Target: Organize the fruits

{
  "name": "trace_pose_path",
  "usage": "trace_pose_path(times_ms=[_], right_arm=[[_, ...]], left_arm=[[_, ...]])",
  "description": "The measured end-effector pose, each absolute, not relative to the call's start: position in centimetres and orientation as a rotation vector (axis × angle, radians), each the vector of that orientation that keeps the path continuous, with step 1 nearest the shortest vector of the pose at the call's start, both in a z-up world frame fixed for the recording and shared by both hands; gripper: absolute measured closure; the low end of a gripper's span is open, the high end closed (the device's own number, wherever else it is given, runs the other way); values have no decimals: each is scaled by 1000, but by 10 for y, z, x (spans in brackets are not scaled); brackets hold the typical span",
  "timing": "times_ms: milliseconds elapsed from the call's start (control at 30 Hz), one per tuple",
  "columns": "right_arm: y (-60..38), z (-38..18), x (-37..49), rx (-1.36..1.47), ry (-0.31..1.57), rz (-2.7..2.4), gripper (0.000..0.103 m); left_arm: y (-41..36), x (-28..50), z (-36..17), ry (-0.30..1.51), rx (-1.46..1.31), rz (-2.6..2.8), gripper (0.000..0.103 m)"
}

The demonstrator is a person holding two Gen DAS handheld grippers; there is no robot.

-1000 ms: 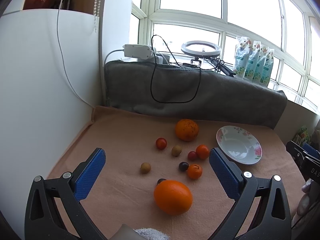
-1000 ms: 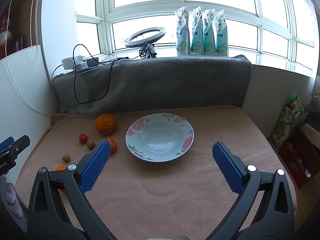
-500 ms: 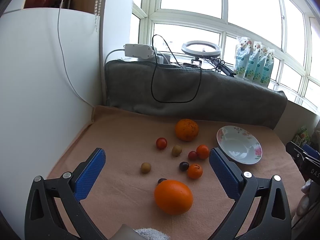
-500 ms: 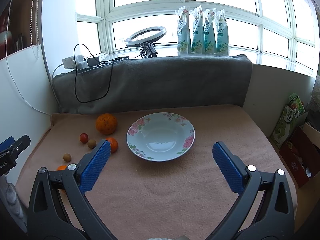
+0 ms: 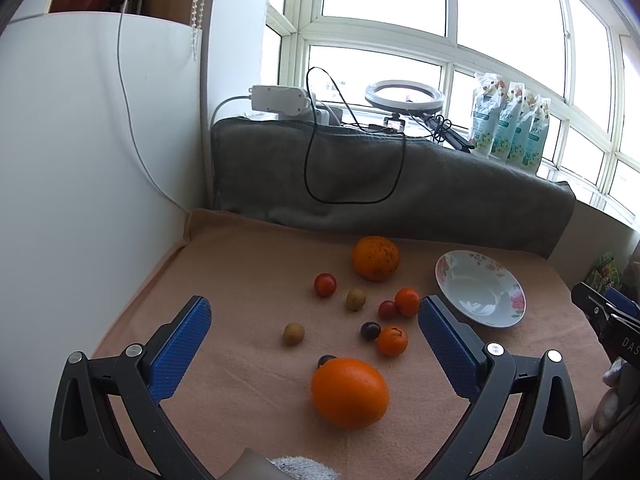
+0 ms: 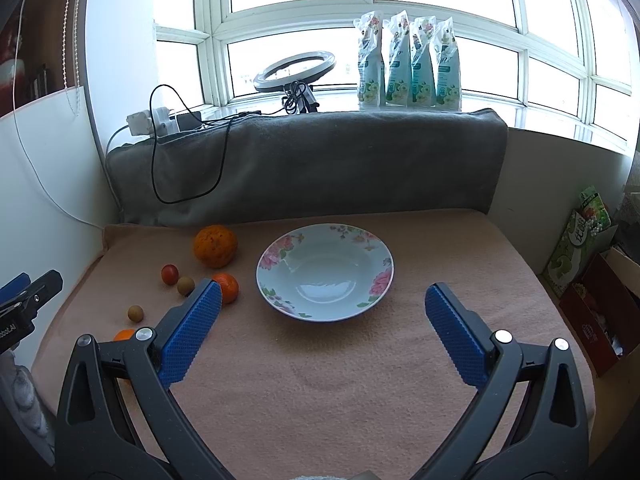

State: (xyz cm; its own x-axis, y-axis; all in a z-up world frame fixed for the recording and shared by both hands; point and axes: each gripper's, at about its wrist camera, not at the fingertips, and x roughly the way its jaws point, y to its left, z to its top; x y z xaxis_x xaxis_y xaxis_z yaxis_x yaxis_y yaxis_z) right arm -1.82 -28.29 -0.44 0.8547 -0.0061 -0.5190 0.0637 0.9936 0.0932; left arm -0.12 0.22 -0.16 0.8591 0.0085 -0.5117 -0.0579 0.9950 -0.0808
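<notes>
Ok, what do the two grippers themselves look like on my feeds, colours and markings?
The left gripper and right gripper look identical: black plastic arms with triangular cut-outs and silver screw heads, ending in blue ribbed pads. At the edge of each view the other gripper's black body shows partial white lettering. No cables or sleeves are visible on them.

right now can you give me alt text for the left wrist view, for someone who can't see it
The open left claw hovers over a peach cloth strewn with loose fruit: a big orange nearest, small tangerines and tomatoes beyond, a speckled orange farthest. An empty floral plate sits to the right, below a bright window.
</notes>
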Motion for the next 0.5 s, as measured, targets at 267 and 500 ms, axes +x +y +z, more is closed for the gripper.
trace_pose_path(times_ms=[267, 500], right_arm=[[-281, -5, -20, 109, 546, -36, 0], [-275, -13, -14, 125, 577, -15, 0]], left_arm=[[5, -2, -4, 543, -95, 38, 1], [8, -1, -7, 553, -104, 37, 1]])
